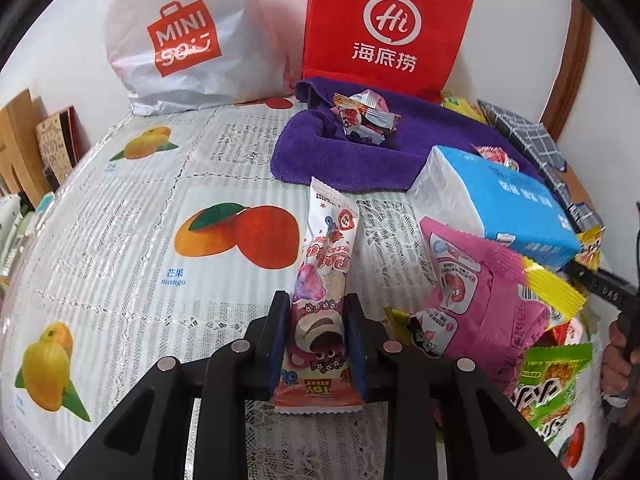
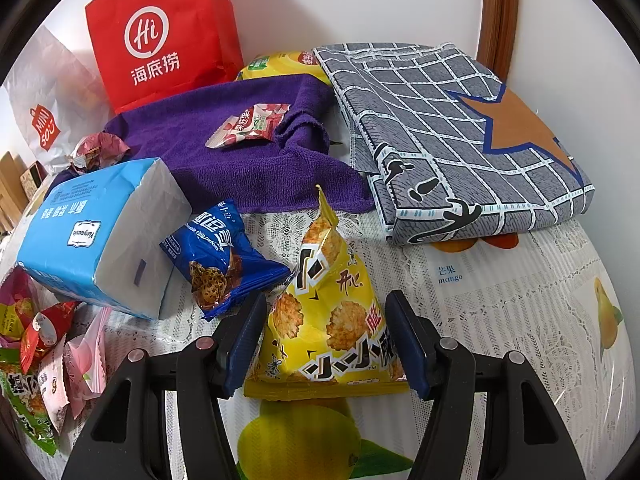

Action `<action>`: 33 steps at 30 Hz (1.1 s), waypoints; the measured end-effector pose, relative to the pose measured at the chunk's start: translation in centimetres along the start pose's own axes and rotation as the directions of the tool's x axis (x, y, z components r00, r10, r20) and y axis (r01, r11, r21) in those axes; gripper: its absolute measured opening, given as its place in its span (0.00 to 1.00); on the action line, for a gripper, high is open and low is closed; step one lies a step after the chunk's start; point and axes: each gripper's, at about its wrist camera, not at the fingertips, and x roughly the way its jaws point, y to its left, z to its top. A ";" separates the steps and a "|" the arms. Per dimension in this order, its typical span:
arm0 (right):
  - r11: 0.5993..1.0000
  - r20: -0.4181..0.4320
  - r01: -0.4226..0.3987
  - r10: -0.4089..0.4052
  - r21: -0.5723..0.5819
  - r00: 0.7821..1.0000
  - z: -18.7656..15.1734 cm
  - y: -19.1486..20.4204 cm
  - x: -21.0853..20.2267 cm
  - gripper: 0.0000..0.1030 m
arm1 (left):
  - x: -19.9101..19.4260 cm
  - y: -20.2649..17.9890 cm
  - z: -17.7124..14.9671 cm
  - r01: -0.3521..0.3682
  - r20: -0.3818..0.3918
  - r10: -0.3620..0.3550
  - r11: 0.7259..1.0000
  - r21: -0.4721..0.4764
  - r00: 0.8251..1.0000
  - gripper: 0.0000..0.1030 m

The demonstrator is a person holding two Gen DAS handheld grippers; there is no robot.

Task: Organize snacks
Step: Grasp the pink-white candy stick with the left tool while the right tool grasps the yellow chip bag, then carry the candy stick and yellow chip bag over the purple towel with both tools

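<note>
Left claw (image 1: 318,330) pinches a slim pink snack bar (image 1: 320,300) upright above the worktop (image 1: 120,216), likely for sorting; right claw (image 2: 326,340), half open, straddles a yellow cracker bag (image 2: 324,320), contact unclear.

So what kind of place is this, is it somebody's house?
Probably a home, at a dining table. The table has a lace cover printed with fruit, shopping bags stand against the wall, one red and one white, and a tissue pack lies among loose snacks.
</note>
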 end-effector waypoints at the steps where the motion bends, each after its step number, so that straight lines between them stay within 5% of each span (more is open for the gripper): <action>1: 1.000 0.000 -0.002 0.002 0.002 1.000 0.0 0.0 0.0 0.61 | 0.0 -0.3 0.0 -0.015 0.000 0.015 1.000 0.010 1.000 0.25; 10: 1.000 0.007 -0.011 0.011 0.015 1.000 -0.2 -0.9 -0.8 0.48 | -1.5 0.2 0.2 0.026 -0.033 -0.026 1.000 -0.018 0.999 0.20; 19: 1.000 0.047 -0.025 0.024 0.017 0.999 -1.6 0.4 -5.8 0.47 | -5.3 -0.2 0.5 0.025 0.004 -0.025 1.000 0.003 1.000 0.20; 33: 0.986 0.137 -0.156 0.162 -0.059 0.977 2.3 5.8 -12.3 0.47 | -9.1 -4.1 6.0 0.185 0.050 -0.187 0.982 0.046 0.981 0.20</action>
